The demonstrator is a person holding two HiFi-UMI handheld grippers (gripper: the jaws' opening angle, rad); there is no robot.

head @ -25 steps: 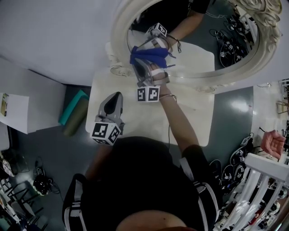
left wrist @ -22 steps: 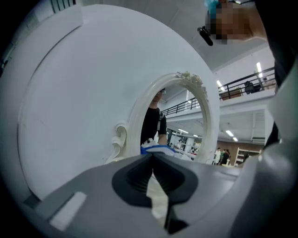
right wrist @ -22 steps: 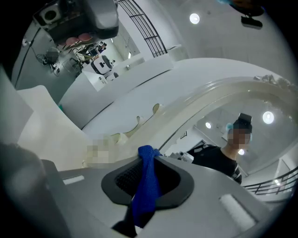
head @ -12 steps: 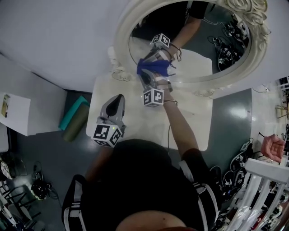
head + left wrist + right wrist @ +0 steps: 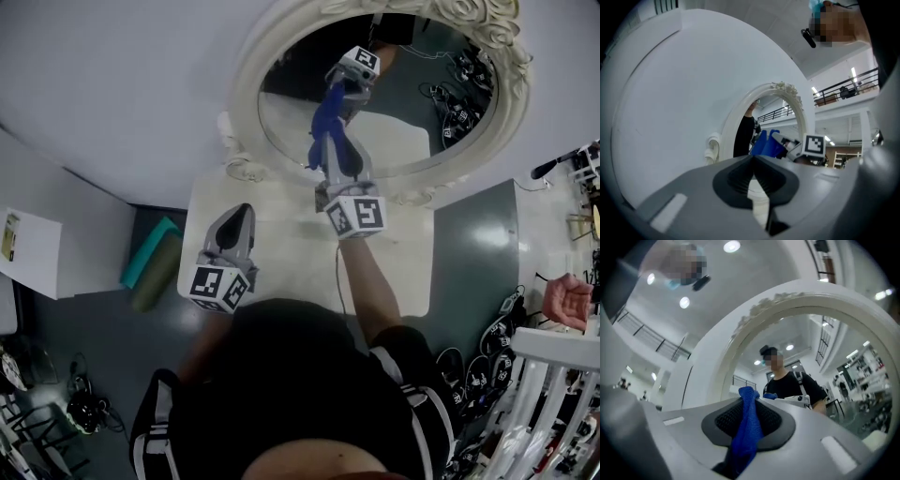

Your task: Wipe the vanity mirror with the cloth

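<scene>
The vanity mirror is an oval glass in an ornate cream frame, standing at the back of a white table. My right gripper is shut on a blue cloth and holds it against the lower middle of the glass, where its reflection meets it. In the right gripper view the cloth hangs out between the shut jaws of that gripper, with the mirror frame arching overhead. My left gripper hovers over the table's left part, shut and empty. From the left gripper view the cloth shows at the glass.
A teal rolled mat lies on the floor left of the table, beside a white cabinet. Cables and gear clutter the floor at the right, near a white rack. Another person's hand shows at the right edge.
My right gripper has carried the cloth up and to the right, from the mirror's lower left rim onto the middle of the glass. The left gripper has barely moved.
</scene>
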